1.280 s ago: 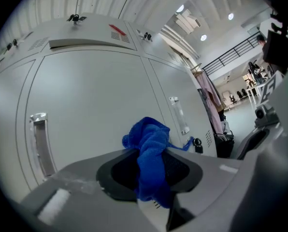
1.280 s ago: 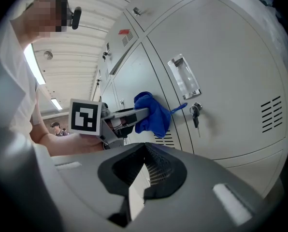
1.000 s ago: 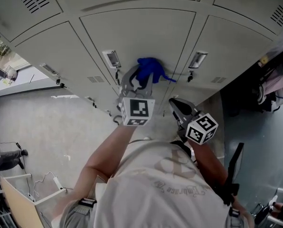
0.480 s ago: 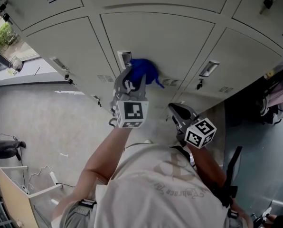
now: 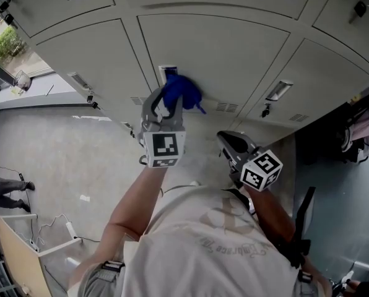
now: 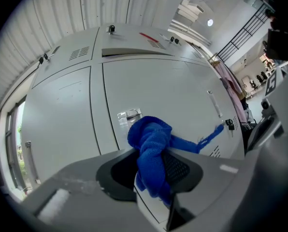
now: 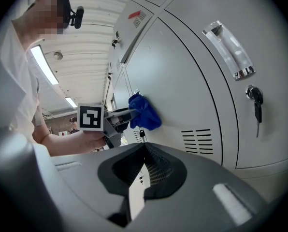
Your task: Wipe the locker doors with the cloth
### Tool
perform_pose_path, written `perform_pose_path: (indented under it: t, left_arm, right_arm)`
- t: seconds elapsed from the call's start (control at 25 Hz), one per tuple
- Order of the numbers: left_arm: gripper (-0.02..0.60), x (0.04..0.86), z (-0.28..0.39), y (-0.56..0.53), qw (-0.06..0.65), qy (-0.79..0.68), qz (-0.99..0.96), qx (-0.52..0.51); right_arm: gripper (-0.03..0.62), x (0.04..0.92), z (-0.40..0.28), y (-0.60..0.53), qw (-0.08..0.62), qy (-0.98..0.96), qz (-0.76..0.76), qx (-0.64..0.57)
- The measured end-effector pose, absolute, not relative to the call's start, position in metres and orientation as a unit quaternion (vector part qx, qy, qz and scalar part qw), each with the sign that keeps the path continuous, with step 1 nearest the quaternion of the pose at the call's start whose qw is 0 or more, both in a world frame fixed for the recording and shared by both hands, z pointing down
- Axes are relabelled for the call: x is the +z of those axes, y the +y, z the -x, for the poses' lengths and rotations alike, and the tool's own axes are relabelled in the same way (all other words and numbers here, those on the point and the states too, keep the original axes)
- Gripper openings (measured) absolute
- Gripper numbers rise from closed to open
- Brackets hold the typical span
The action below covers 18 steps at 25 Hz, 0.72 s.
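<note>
A blue cloth (image 5: 181, 90) is bunched against the middle grey locker door (image 5: 221, 48), just below its metal handle (image 5: 167, 73). My left gripper (image 5: 172, 101) is shut on the cloth (image 6: 151, 149), pressing it onto the door, and a thin tail of cloth trails to the right. My right gripper (image 5: 229, 142) hangs lower and to the right, off the door, shut with nothing in it. In the right gripper view the cloth (image 7: 145, 112) and the left gripper (image 7: 119, 119) show ahead of the closed jaws.
The neighbouring door at the right has a handle (image 5: 278, 90) with a key (image 5: 266, 111) below it. Clothing (image 5: 365, 132) hangs in a dark opening at the far right. On the floor at the left are a person's legs (image 5: 2, 187) and a wooden box (image 5: 23, 252).
My left gripper has slid the cloth leftward across the middle door, from near its right edge to just under the handle. The right gripper has barely moved.
</note>
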<state>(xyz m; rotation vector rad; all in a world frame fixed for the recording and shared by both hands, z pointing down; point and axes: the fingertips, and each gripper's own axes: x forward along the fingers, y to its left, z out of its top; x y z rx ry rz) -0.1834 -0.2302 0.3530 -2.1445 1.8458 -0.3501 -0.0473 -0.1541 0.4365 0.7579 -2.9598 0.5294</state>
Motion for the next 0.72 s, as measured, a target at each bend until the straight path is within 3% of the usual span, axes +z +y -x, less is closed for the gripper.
perform_pose_path:
  t: [0.4, 0.72]
  left_arm:
    - [0.14, 0.359, 0.24, -0.225, 0.086, 0.686, 0.718, -0.077]
    - [0.14, 0.337, 0.217, -0.229, 0.138, 0.663, 0.732, -0.074]
  right_arm:
    - [0.008, 0.441, 0.055, -0.158, 0.025, -0.955, -0.239, 0.174]
    - [0.008, 0.441, 0.063, -0.158, 0.03, -0.957, -0.231, 0.175]
